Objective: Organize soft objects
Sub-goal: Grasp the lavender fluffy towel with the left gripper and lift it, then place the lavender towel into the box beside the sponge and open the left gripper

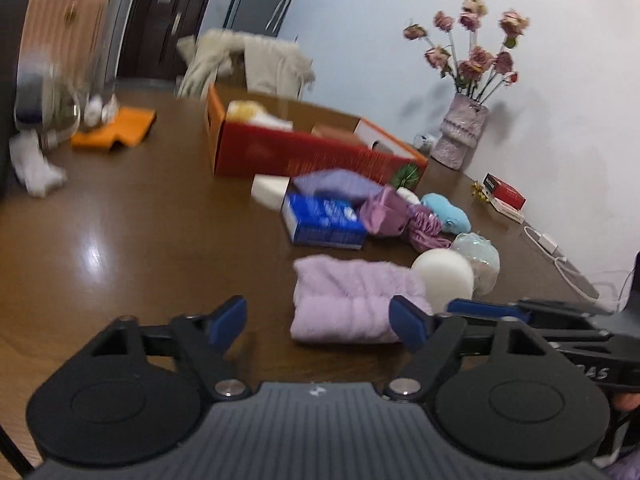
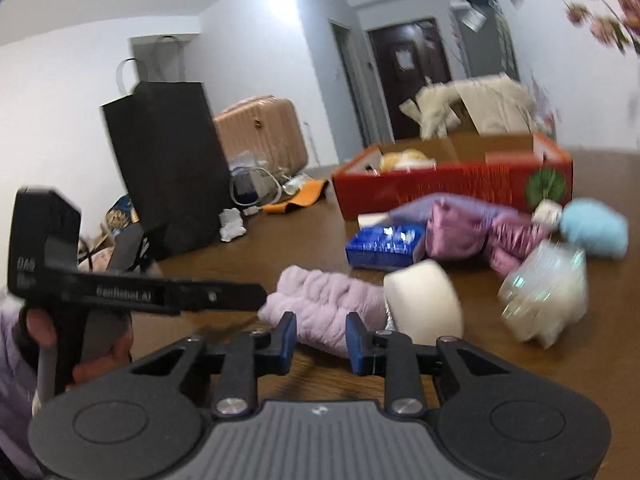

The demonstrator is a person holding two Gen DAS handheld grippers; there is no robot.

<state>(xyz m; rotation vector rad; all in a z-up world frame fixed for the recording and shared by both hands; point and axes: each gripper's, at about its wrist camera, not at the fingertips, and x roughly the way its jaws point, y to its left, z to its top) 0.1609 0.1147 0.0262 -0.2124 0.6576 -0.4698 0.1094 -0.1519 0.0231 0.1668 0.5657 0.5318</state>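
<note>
A folded fluffy lilac towel lies on the brown table just ahead of both grippers. A white round sponge touches its right end. Beyond lie a shiny mesh puff, purple satin cloths, a light blue soft ball and a blue packet. My left gripper is open and empty, with the towel between its fingers' line. My right gripper is partly open and empty, just short of the towel.
An open red cardboard box with items inside stands behind the pile. A pink vase of flowers and a red-white small box stand by the wall. A black paper bag and a pink suitcase stand at left.
</note>
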